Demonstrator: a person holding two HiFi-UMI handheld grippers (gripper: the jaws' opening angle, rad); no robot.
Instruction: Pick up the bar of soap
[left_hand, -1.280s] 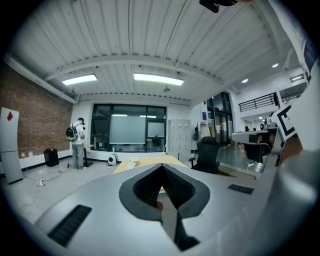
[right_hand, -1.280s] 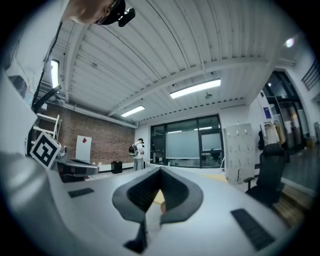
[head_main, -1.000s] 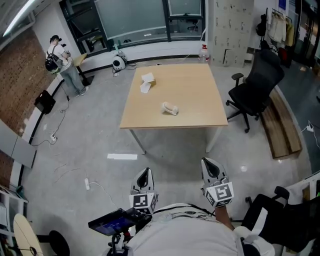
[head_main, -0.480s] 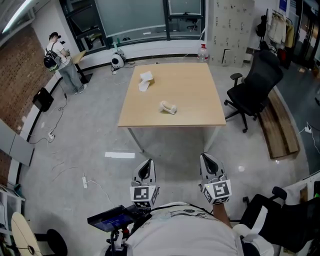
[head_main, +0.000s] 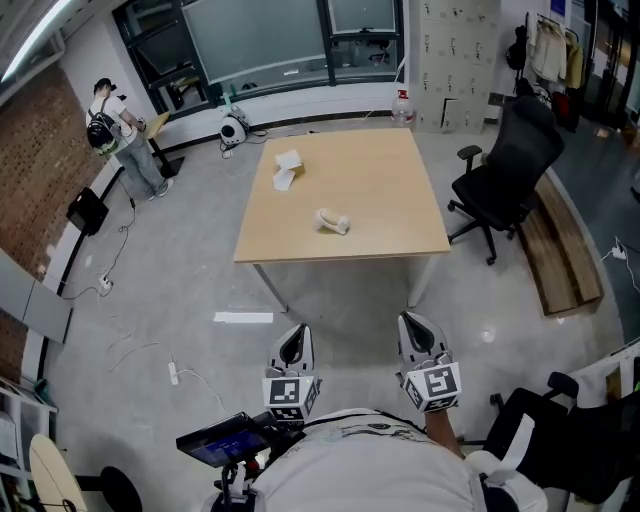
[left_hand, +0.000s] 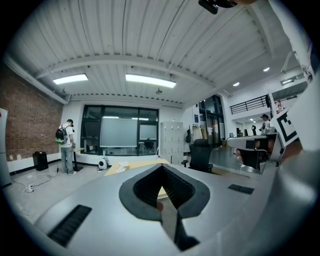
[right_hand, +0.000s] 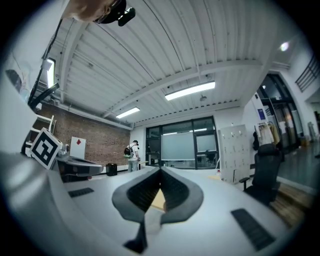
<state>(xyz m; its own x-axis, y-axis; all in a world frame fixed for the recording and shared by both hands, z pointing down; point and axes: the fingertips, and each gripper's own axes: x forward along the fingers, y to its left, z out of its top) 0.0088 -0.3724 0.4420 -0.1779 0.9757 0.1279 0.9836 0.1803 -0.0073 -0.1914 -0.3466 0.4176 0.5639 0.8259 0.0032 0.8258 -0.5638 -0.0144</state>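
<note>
A tan table (head_main: 390, 200) stands a few steps ahead on the grey floor. Near its middle lies a small pale oblong thing (head_main: 333, 222), possibly the bar of soap. A white folded item (head_main: 288, 168) rests by the table's far left corner. My left gripper (head_main: 293, 336) and right gripper (head_main: 412, 324) are held low and close to my body, well short of the table. Both point toward it. In the left gripper view the left gripper (left_hand: 161, 166) is shut and empty. The right gripper (right_hand: 160, 170) is also shut on nothing in the right gripper view.
A black office chair (head_main: 510, 160) stands right of the table, with a wooden bench (head_main: 565, 250) beyond it. A white strip (head_main: 243, 318) and a power strip (head_main: 173, 373) lie on the floor at the left. A person (head_main: 120, 130) stands far left. A bottle (head_main: 402, 105) sits behind the table.
Both grippers stay shut and almost where they were. The table has slid slightly left in the head view, and the person at the far left has shifted a little.
</note>
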